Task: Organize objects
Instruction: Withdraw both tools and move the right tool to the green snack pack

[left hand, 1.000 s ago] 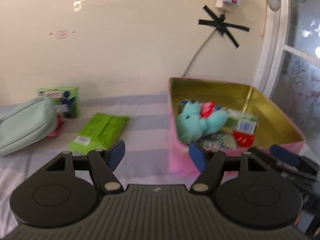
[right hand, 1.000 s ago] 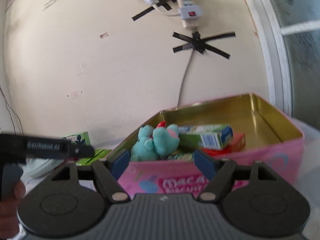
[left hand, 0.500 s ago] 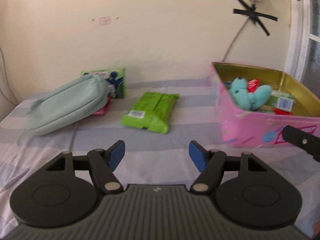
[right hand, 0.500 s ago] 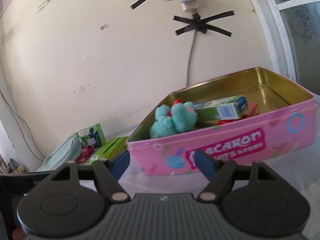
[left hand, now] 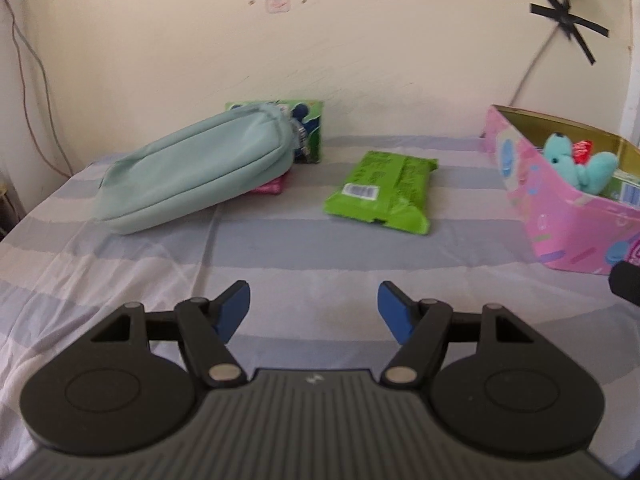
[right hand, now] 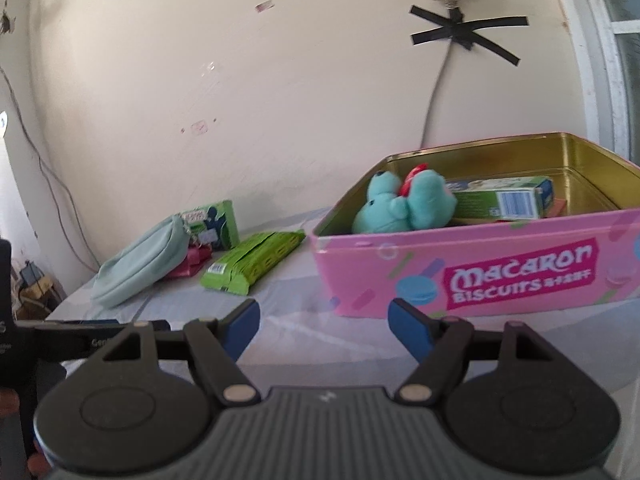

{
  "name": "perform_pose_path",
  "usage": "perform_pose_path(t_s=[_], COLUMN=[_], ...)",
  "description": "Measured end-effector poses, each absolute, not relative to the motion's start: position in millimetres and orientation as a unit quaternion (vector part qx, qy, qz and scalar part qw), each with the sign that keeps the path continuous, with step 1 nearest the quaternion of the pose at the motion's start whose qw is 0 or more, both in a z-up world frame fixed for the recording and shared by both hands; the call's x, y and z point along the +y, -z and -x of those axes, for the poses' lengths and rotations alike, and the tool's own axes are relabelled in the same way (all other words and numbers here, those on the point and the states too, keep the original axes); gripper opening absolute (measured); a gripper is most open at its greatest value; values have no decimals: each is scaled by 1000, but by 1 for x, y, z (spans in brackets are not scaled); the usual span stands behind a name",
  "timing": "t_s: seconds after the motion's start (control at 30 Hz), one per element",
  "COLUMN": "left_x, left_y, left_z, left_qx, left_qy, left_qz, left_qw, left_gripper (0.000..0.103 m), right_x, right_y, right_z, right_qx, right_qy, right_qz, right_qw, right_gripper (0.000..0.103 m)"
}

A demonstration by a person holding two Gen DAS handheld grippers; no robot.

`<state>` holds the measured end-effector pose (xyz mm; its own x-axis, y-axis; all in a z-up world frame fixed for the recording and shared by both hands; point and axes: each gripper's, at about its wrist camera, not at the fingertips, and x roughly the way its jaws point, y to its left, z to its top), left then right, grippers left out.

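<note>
Left claw [left hand: 313, 307]: jaws stand apart, nothing between the blue pads, hovering over the striped sheet [left hand: 280, 252]. Right claw [right hand: 323, 329]: likewise parted and empty, facing the pink biscuit tin [right hand: 480, 272].

Whether the covered surface is a bed or a desk cannot be determined.

Tin contents: a teal plush toy [right hand: 404, 206] lies against the left inner wall; a green carton [right hand: 504, 200] lies beside it. A red item under the carton is mostly hidden and not identifiable. In the left wrist view the tin is cut off by the right frame edge.

Outside the tin, on the sheet: a green wipes packet [left hand: 382, 192] lies flat, well apart from the tin. Left of it, a mint pouch [left hand: 196, 172] rests tilted, propped on a pink packet [left hand: 272, 187] that is largely covered. Behind the pouch a green box [left hand: 308, 128] stands against the wall, its front partly blocked; the print is unreadable.

The left claw's handle intrudes at the lower left of the right wrist view, blurred.
</note>
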<state>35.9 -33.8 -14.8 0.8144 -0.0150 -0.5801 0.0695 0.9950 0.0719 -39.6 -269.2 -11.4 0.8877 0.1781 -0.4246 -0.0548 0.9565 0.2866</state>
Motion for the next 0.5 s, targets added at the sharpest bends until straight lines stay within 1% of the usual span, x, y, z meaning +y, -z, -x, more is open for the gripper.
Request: perform_pose_path(t_s=[0.37, 0.5], left_x=[7, 33], left_y=[20, 26], left_z=[-43, -49], left_qx=[299, 301], left_qy=[-25, -52], left_qz=[-23, 5], left_qw=[954, 952], left_gripper=[72, 72], right_x=[-231, -207], right_y=[14, 13], right_z=[31, 18], right_qx=[251, 264], right_qy=[-102, -127], right_qz=[-95, -68], right_qw=[958, 954], right_gripper=[74, 74])
